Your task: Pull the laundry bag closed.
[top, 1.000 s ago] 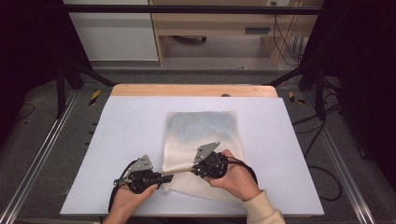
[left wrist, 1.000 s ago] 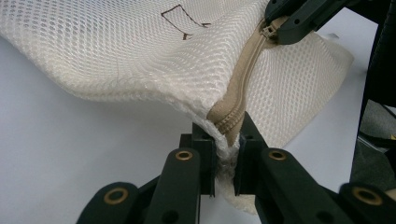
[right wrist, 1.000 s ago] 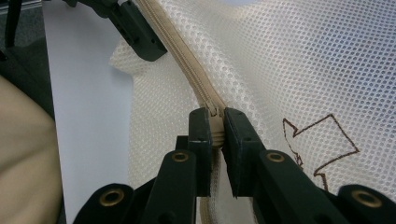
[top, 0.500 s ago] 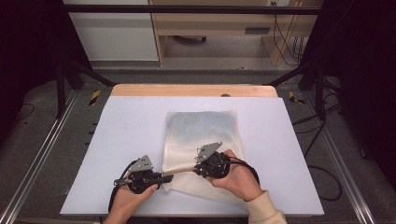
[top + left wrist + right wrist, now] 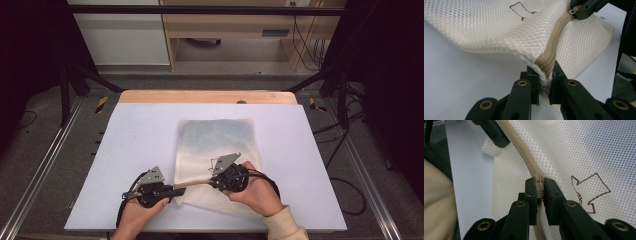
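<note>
Your mesh laundry bag (image 5: 216, 150) lies near the middle of the white table (image 5: 135, 145), its zippered end toward the near edge and lifted slightly between your two tools. Your left gripper (image 5: 545, 81) is clamped narrow on the bag's corner where the beige zipper (image 5: 554, 47) ends, and your right gripper (image 5: 539, 191) is pinched shut on the zipper pull (image 5: 539, 187) farther along the track, both also seen at the near edge in the high view (image 5: 176, 189) (image 5: 212, 183). The likeliest trouble is the slider jamming: if you drag it at an angle to the track, loose mesh beside the teeth could be drawn in and snag. The pull tab is small and slick, so a sharp tug could slip it out of the right pads. The left hold is only on bunched mesh and the zipper end; pull too hard against it and the fabric may creep out, letting the whole bag slide along the table instead of the zipper running. Keep the track taut and straight between both tools, and move slowly
</note>
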A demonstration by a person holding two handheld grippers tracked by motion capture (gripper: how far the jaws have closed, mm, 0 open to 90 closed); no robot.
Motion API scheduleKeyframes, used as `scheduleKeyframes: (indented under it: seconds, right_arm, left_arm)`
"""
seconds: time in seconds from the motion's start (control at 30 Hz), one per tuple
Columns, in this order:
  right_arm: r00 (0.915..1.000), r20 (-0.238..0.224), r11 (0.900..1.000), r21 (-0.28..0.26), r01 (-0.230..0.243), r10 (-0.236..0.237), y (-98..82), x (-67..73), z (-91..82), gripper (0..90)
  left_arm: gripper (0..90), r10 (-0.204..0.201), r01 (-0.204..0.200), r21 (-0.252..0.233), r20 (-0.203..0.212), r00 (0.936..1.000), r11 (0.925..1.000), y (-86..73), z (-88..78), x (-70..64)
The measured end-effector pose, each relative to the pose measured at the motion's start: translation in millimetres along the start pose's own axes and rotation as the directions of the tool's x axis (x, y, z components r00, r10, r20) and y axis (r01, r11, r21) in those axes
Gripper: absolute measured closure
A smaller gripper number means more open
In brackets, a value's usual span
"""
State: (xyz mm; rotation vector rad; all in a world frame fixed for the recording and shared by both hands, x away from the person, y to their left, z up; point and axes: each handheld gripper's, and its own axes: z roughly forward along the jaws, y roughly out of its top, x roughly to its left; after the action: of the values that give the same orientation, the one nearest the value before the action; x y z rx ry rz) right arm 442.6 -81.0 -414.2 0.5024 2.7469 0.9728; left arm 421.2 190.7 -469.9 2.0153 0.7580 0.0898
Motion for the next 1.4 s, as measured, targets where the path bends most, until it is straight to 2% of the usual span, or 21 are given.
scheduleKeyframes:
  seconds: [1.4]
  right_arm:
    - [0.9983, 0.029, 0.999, -0.019, -0.050, 0.050, -21.9, -3.7, -17.4, 82.0]
  left_arm:
    - [81.7, 0.012, -0.012, 0.005, 0.001, 0.9999, 0.9999, -0.3, 1.0, -2.2]
